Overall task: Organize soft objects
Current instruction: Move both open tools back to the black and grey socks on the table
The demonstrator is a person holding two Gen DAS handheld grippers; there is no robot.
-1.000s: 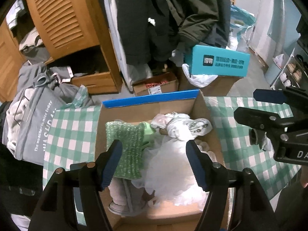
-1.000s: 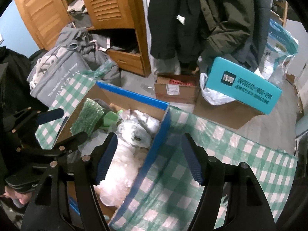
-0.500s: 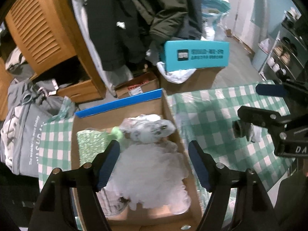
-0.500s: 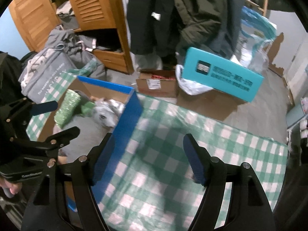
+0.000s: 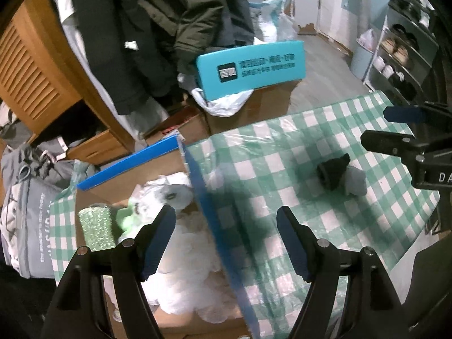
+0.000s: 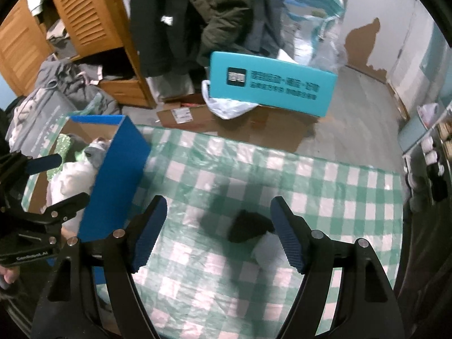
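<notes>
Left gripper (image 5: 226,238): my jaws stand wide with nothing between them; I hang over the blue right-hand wall of the box, one finger above its contents, the other above the cloth.
Right gripper (image 6: 217,234): my jaws are spread wide too, empty, above the tablecloth with the sock bundle lying between my fingers, close to the right one.
Sock bundle (image 6: 255,236): a black piece and a pale grey piece (image 5: 356,181) touching each other, lying on the tablecloth, well apart from the box.
Cardboard box (image 6: 118,169): blue outside, brown inside, open at the top, standing on the left part of the table.
Box contents: a white fluffy mass (image 5: 189,276) fills the near part; a sparkly green cloth (image 5: 97,228) lies against the left wall; a white and grey soft item (image 5: 166,195) sits toward the far side, and something light green (image 5: 125,217) lies between it and the sparkly cloth.
Tablecloth (image 6: 325,186): green and white check, under clear plastic.
Floor beyond: a teal box (image 6: 271,84) resting on brown cartons.
</notes>
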